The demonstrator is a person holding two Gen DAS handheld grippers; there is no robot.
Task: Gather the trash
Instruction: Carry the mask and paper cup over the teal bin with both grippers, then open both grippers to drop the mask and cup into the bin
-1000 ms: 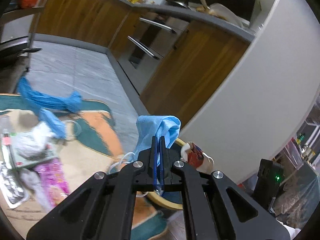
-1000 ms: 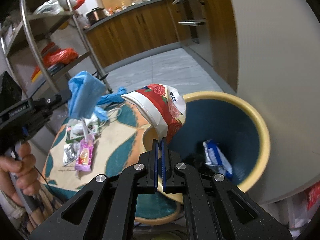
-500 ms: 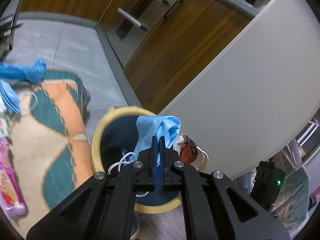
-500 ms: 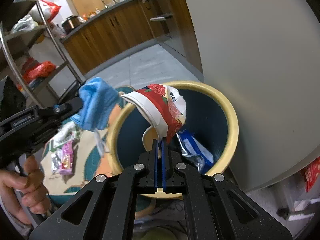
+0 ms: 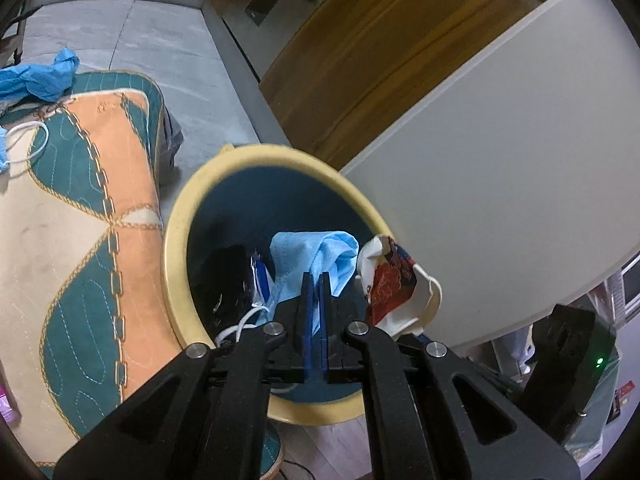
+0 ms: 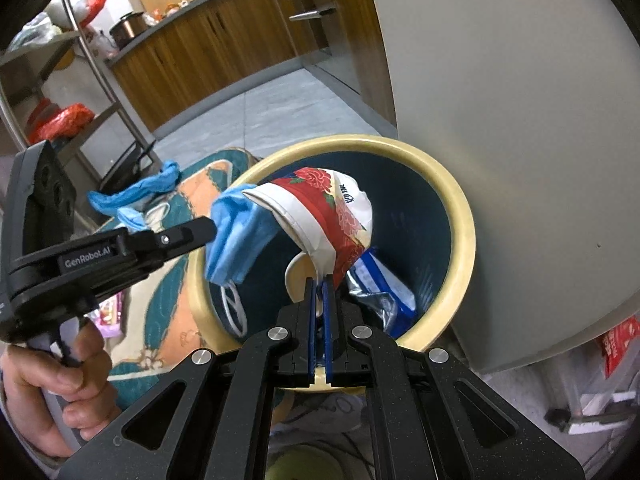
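Note:
A round bin with a cream rim (image 5: 176, 216) (image 6: 464, 216) and dark blue inside stands on the floor. My left gripper (image 5: 315, 280) is shut on a blue face mask (image 5: 316, 252) and holds it over the bin's mouth; the mask also shows in the right wrist view (image 6: 236, 232). My right gripper (image 6: 319, 284) is shut on a crushed red-and-white paper cup (image 6: 336, 216), also held over the bin, beside the mask. The cup shows in the left wrist view (image 5: 392, 280). A blue-and-silver wrapper (image 6: 380, 288) lies inside the bin.
A teal, orange and cream rug (image 5: 80, 208) lies left of the bin with blue cloth trash (image 5: 40, 76) and a pink wrapper (image 6: 110, 312) on it. A grey curved panel (image 5: 500, 160) rises right behind the bin. Wooden cabinets (image 6: 208, 40) and a metal shelf (image 6: 100, 80) stand further off.
Both grippers have moved in over the bin with their loads. The mask and the cup now hang side by side above its opening.

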